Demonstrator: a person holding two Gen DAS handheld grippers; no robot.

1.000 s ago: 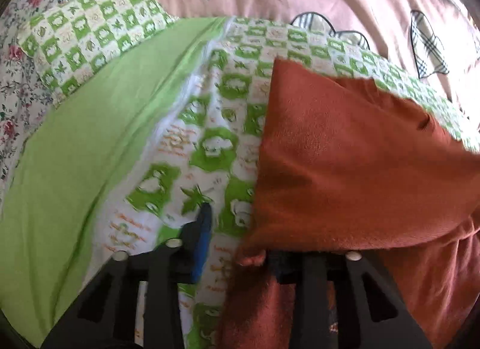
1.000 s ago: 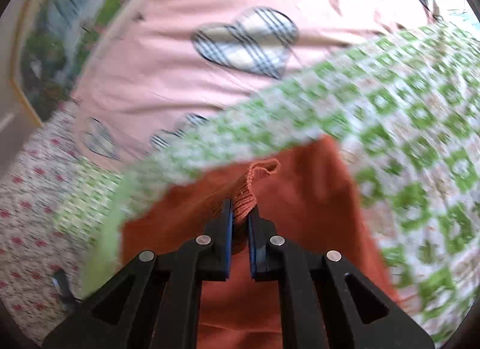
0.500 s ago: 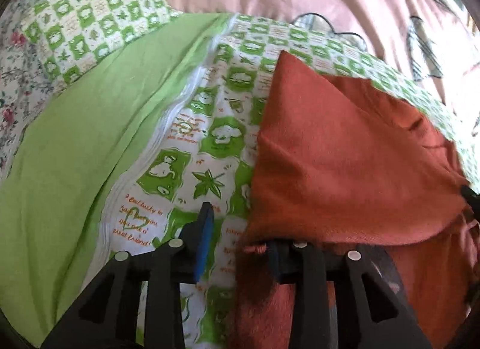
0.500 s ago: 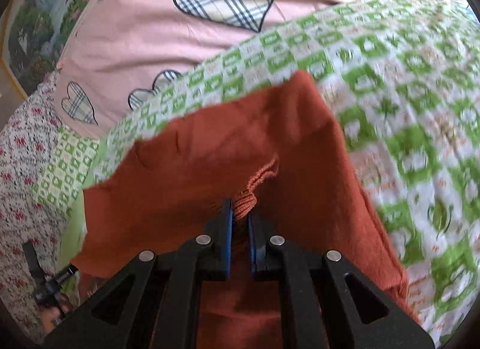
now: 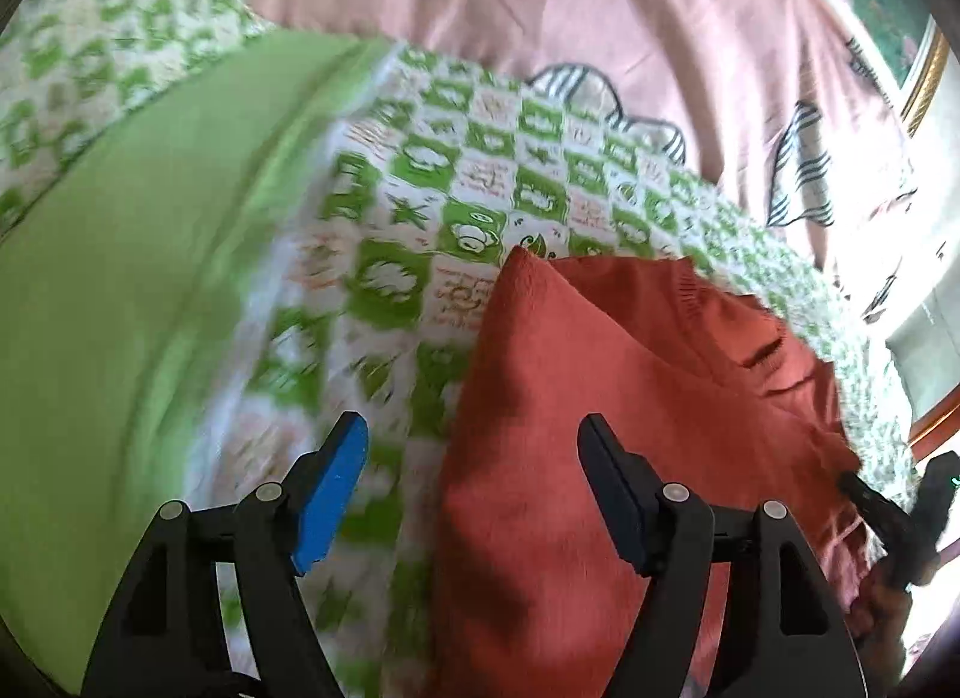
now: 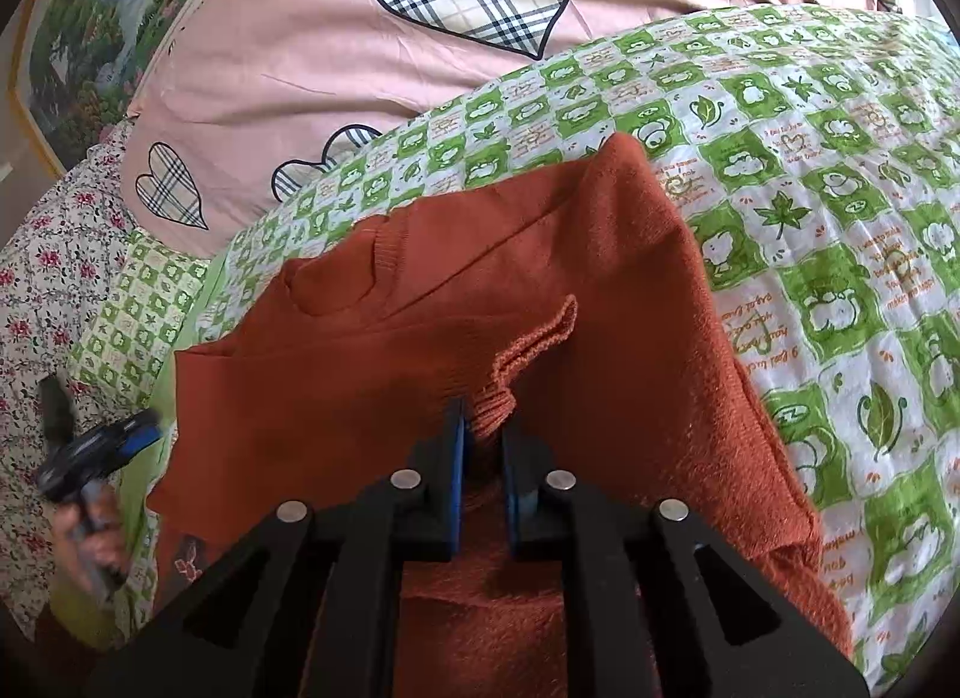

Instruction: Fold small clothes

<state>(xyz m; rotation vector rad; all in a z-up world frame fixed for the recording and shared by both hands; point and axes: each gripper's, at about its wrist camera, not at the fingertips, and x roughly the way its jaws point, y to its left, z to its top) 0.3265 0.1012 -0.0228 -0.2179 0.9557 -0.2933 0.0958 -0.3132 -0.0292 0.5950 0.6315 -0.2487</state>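
A rust-orange knit sweater [image 6: 492,290] lies folded over on a green-and-white checked quilt [image 6: 840,158]. My right gripper [image 6: 483,428] is shut on a ribbed edge of the sweater and holds it just above the fabric. My left gripper [image 5: 474,458] is open and empty, its jaws wide apart over the sweater's [image 5: 570,398] left edge. The left gripper also shows at the far left of the right wrist view [image 6: 102,446], and the right gripper at the right edge of the left wrist view [image 5: 894,512].
A plain green sheet [image 5: 120,278] lies left of the quilt [image 5: 468,188]. A pink duvet with plaid hearts [image 6: 372,38] rises behind. A flowered sheet [image 6: 54,254] and a checked pillow [image 6: 138,302] lie at the left. A framed picture [image 6: 90,26] hangs on the wall.
My left gripper has opened wide, let go of the sweater's edge and pulled back. The folded flap now lies flat. My right gripper still pinches the ribbed edge.
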